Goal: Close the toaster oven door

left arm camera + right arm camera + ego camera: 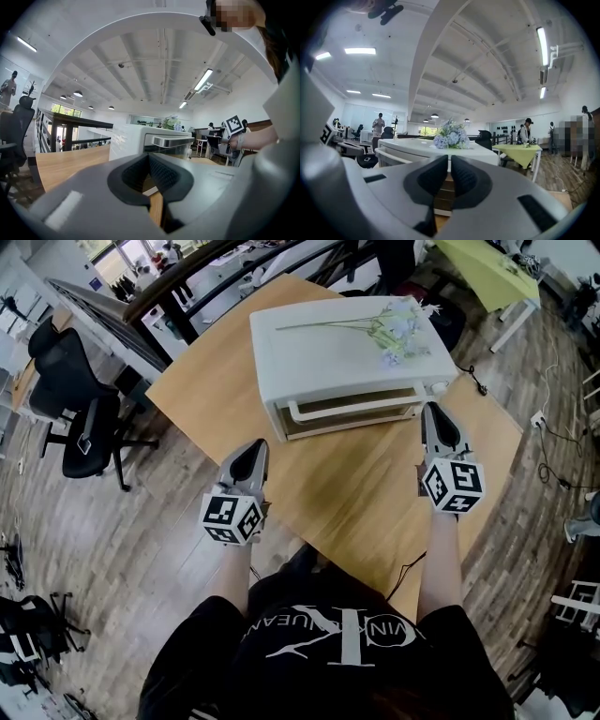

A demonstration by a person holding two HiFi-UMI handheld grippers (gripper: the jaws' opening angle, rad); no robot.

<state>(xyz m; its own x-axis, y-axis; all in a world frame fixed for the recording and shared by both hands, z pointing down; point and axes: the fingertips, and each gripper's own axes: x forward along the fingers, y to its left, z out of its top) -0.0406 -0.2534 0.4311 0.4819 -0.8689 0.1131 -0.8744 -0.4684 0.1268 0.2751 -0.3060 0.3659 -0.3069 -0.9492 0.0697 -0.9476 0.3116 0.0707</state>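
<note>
Seeing toaster oven (337, 352) just ahead of my right gripper (434, 410), left gripper (255, 448) farther back; both point forward, jaws pressed together, empty.

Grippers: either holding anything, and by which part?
Nothing is held. The left gripper and right gripper both have jaws together on nothing, in front of the toaster oven.
</note>
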